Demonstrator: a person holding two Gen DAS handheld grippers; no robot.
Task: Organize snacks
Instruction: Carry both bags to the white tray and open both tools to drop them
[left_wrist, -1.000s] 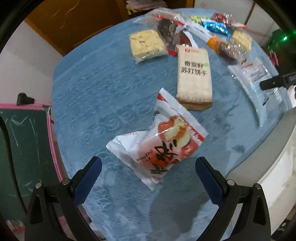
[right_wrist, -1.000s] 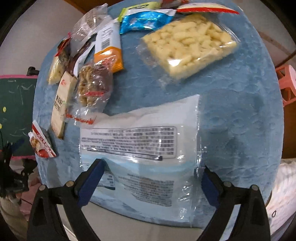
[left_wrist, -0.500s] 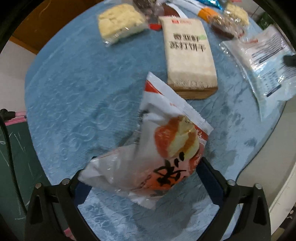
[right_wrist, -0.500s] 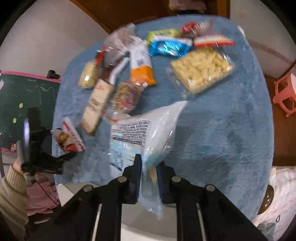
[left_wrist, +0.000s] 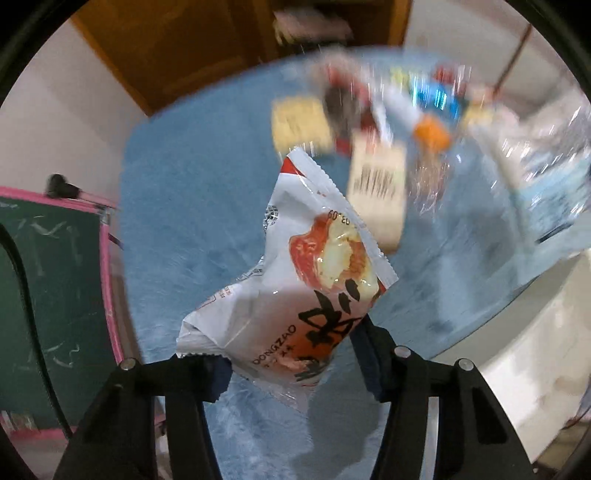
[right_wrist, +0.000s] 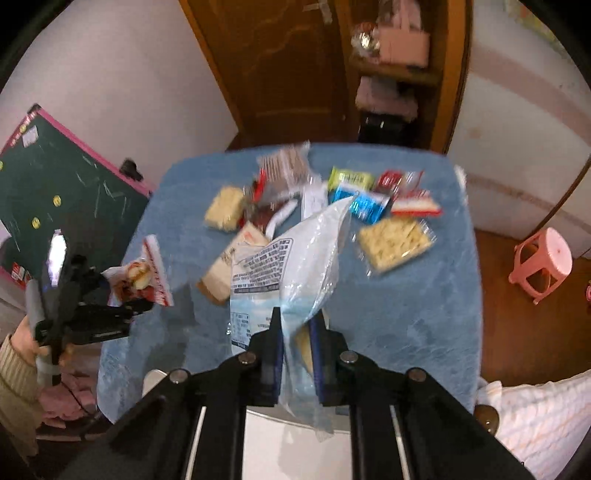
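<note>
Both grippers, left and right, point steeply downward.

A home room is suggested — beside the blue-covered table are seen a wooden door, a pink stool and a chalkboard.

White packet printed red-orange with black characters; pale blue-and-clear bag; blue textured cloth; pink stool; green board, seemingly pink-framed.
</note>
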